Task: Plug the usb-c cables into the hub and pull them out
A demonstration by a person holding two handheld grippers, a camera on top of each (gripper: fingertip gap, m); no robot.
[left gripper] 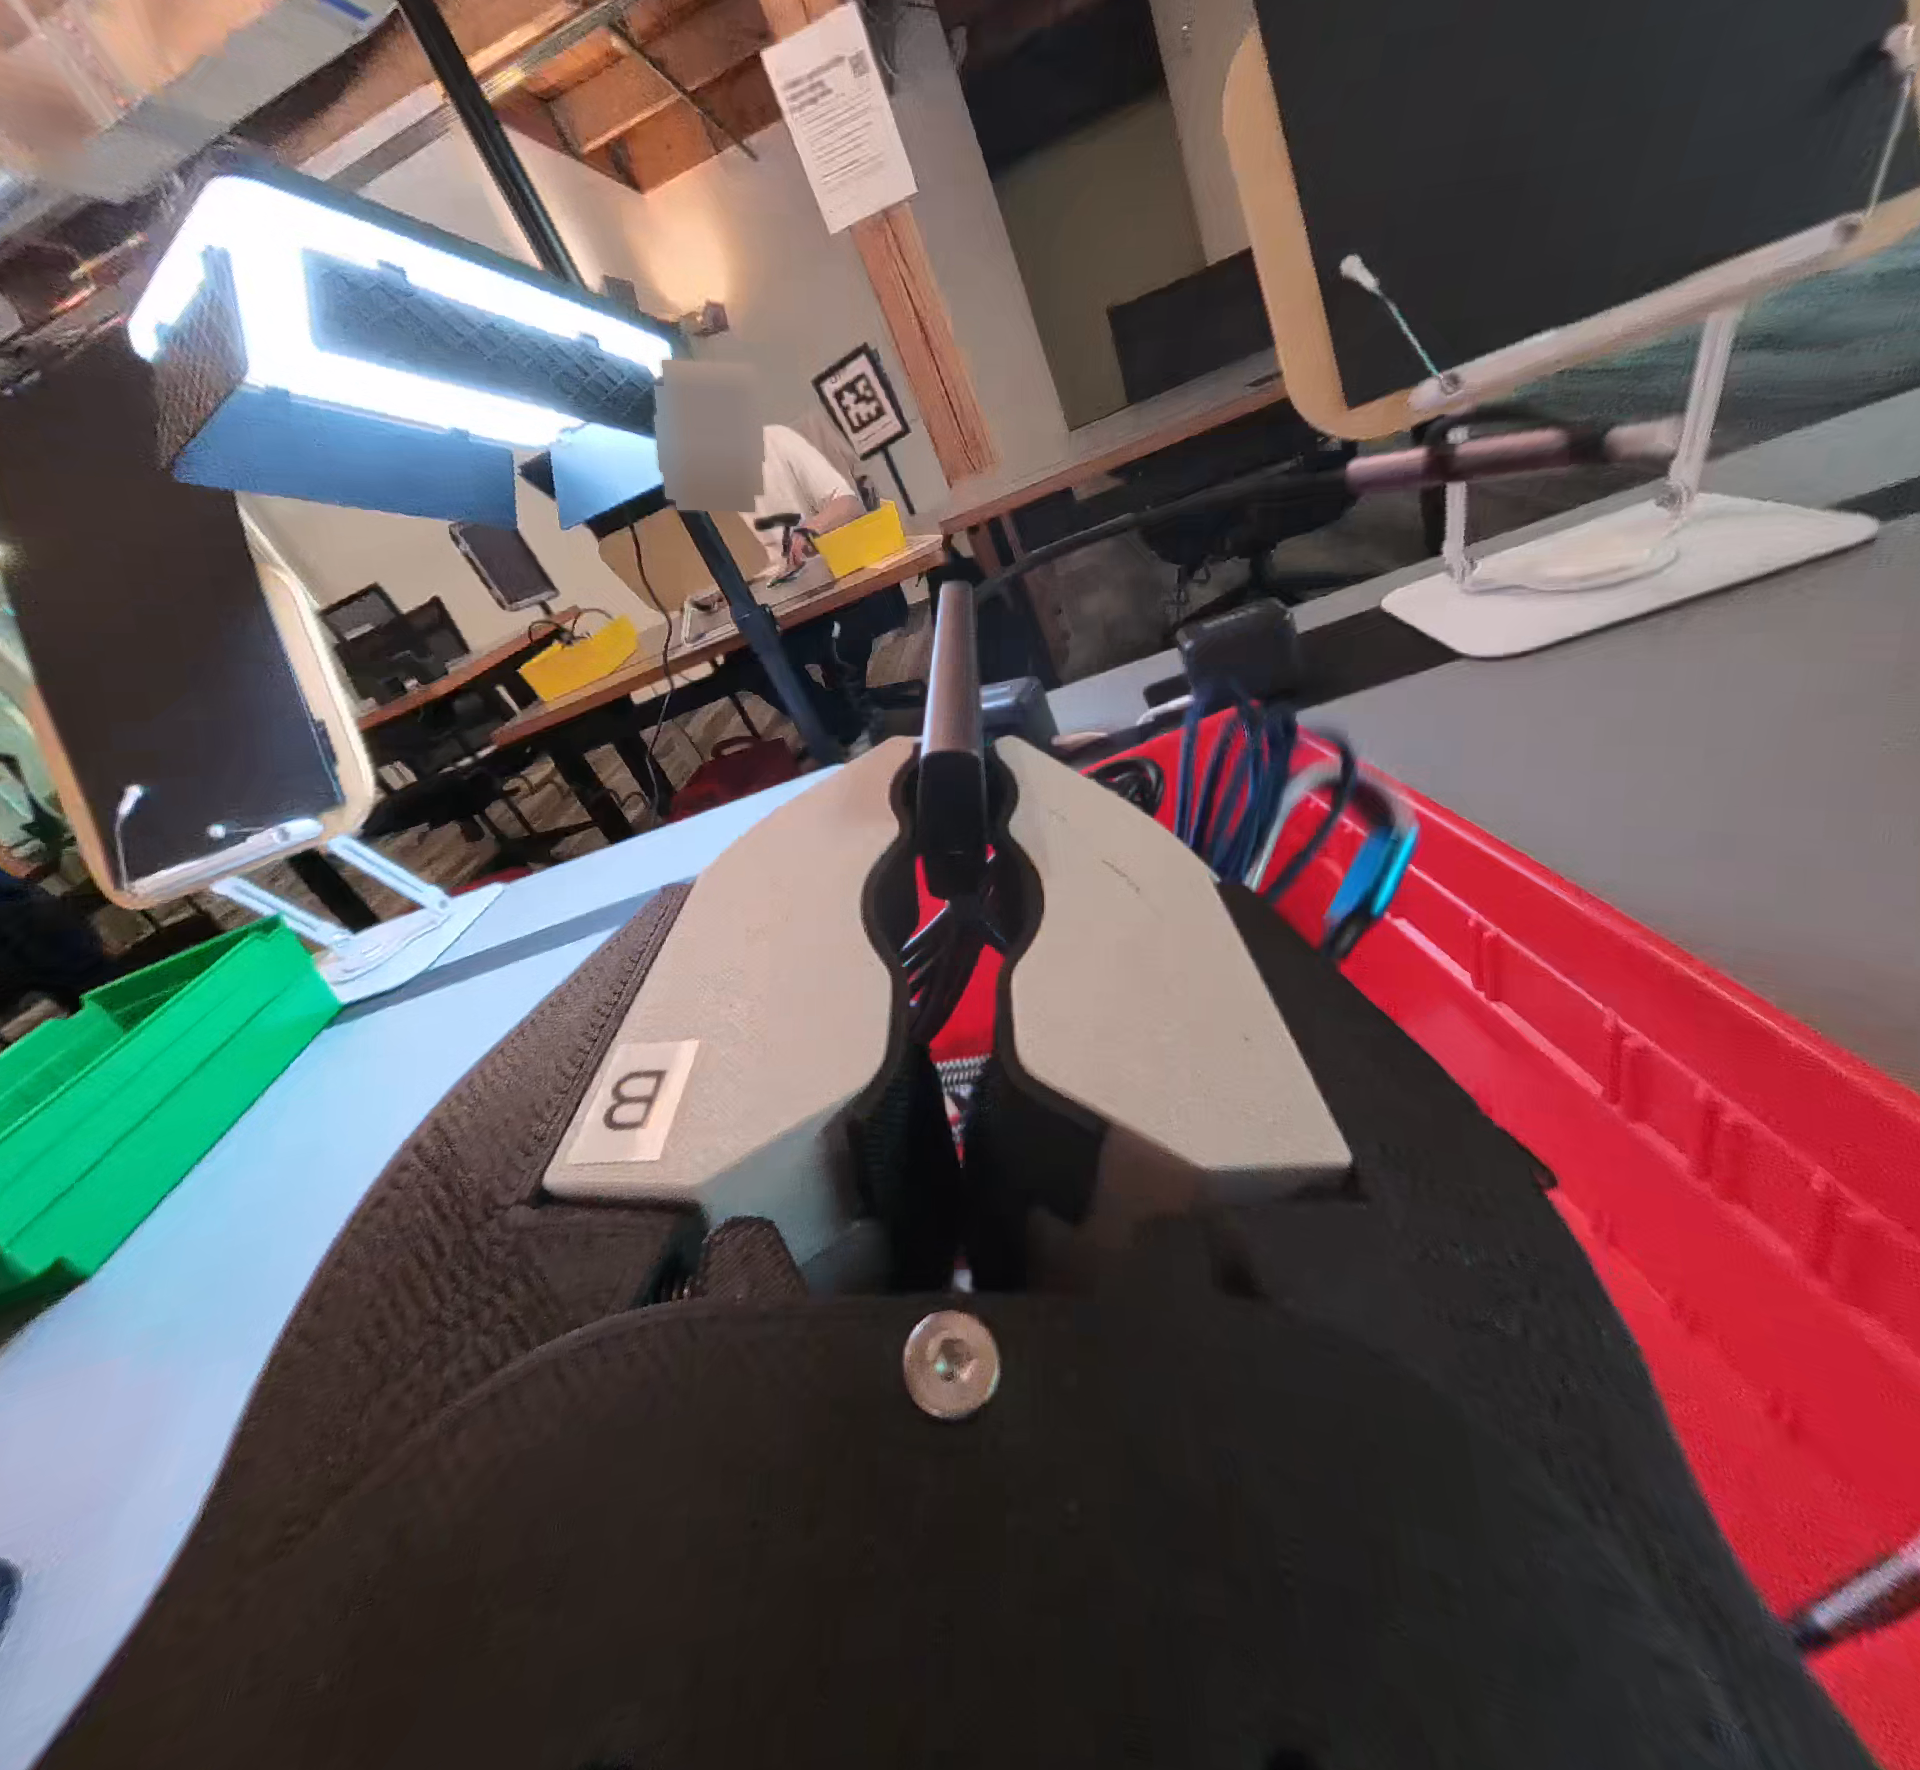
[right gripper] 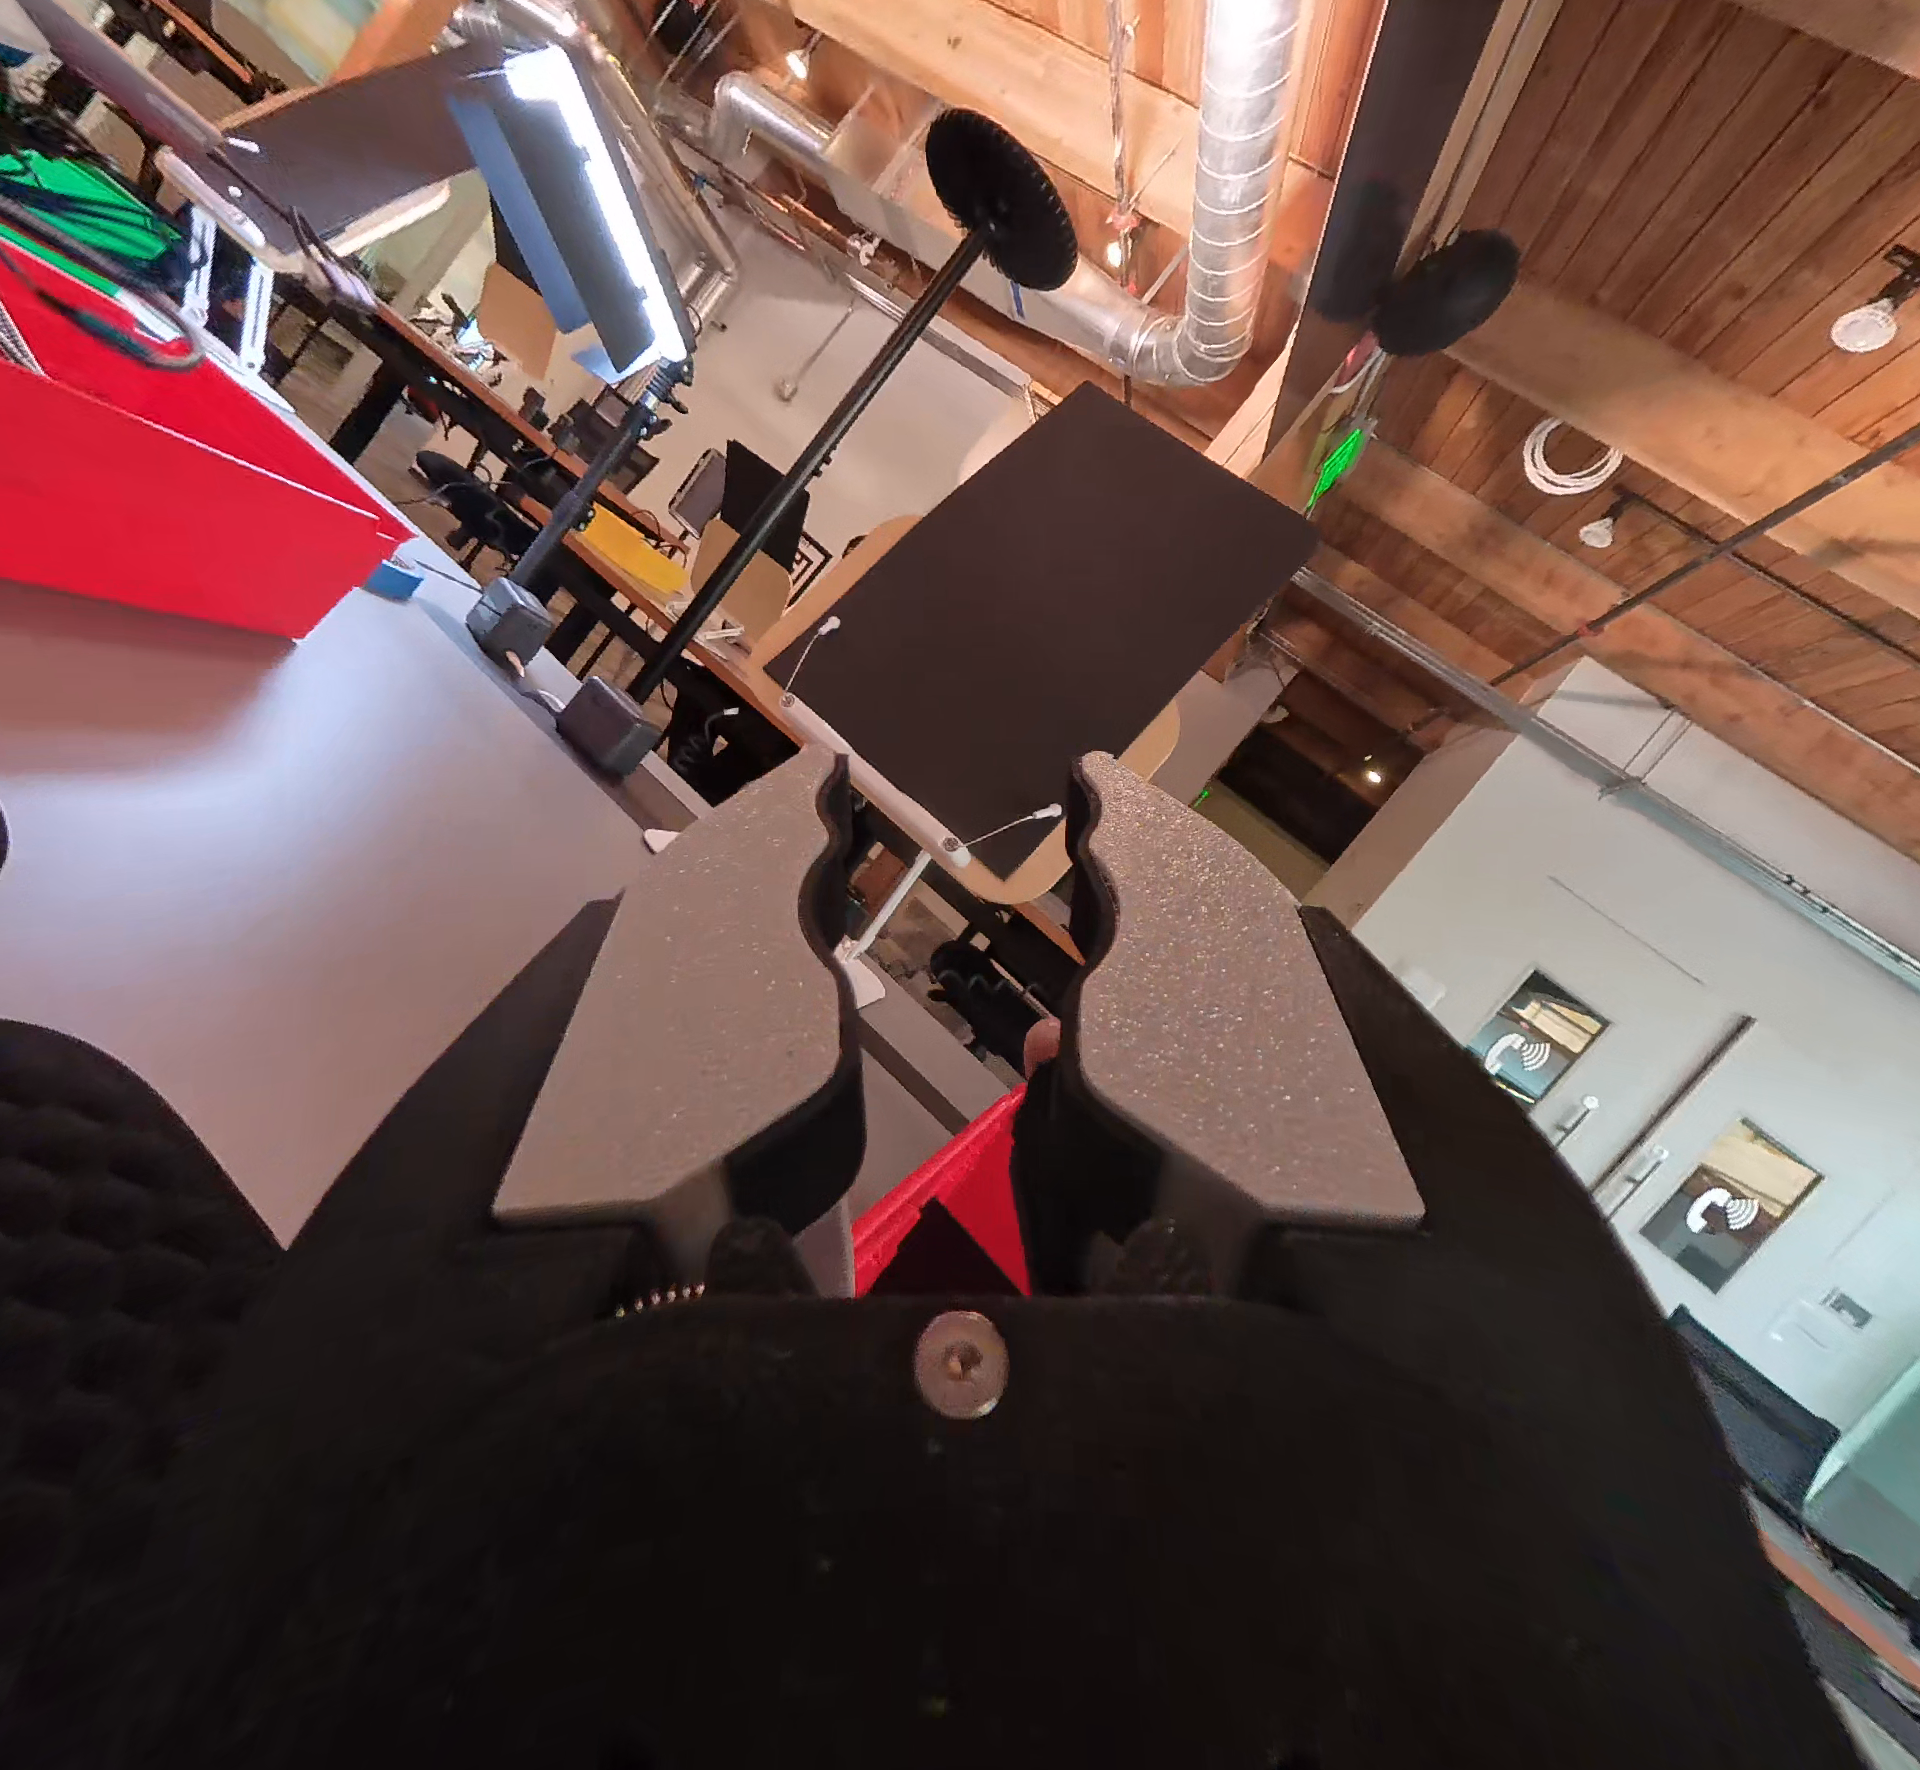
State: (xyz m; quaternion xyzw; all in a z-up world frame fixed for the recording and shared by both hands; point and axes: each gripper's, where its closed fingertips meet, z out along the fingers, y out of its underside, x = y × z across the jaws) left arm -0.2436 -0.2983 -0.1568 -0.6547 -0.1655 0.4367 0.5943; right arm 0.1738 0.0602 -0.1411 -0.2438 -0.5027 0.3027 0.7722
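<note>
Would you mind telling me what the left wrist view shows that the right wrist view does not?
Only the left wrist view shows the left hand-held gripper shut on a dark hub, a bundle of blue cables in the red bin, and a green bin. Only the right wrist view shows the right hand-held gripper, open and empty, and a silver ceiling duct. Both share the red bin and the grey table.

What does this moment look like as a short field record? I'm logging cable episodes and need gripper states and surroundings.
left gripper: shut on a dark cable plug that juts forward between its fingers
right gripper: open, empty, tilted toward the ceiling
red bin: beside the left gripper, holds blue cables
green bin: at the left on the table
hub: cannot identify
</note>
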